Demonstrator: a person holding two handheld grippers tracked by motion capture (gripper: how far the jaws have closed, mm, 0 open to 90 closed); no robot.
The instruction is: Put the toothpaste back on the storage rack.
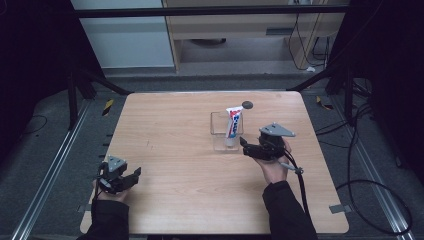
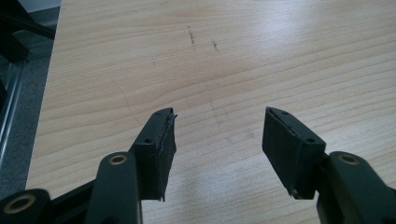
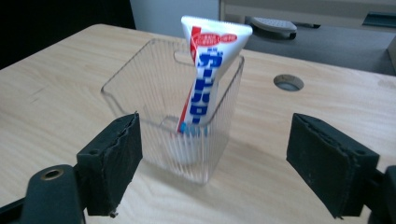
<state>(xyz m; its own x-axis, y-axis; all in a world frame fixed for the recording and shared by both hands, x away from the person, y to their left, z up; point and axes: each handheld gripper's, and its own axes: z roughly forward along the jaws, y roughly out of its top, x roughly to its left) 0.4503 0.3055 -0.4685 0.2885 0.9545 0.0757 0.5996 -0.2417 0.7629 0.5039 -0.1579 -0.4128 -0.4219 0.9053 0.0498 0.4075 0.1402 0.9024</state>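
A white toothpaste tube (image 3: 208, 79) with blue lettering stands cap-down, leaning, inside a clear ribbed plastic container (image 3: 140, 88) upright on the table (image 1: 175, 150).

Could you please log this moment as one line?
white toothpaste tube: upright in clear ribbed plastic cup | right gripper: open, near cup | left gripper: open, empty

One toothpaste tube (image 1: 233, 122) stands in one clear ribbed container (image 1: 218, 131) on one wooden desk (image 1: 175, 165). The desk has one round hole (image 1: 247, 104). Two grippers, left (image 1: 131, 177) and right (image 1: 245, 145).
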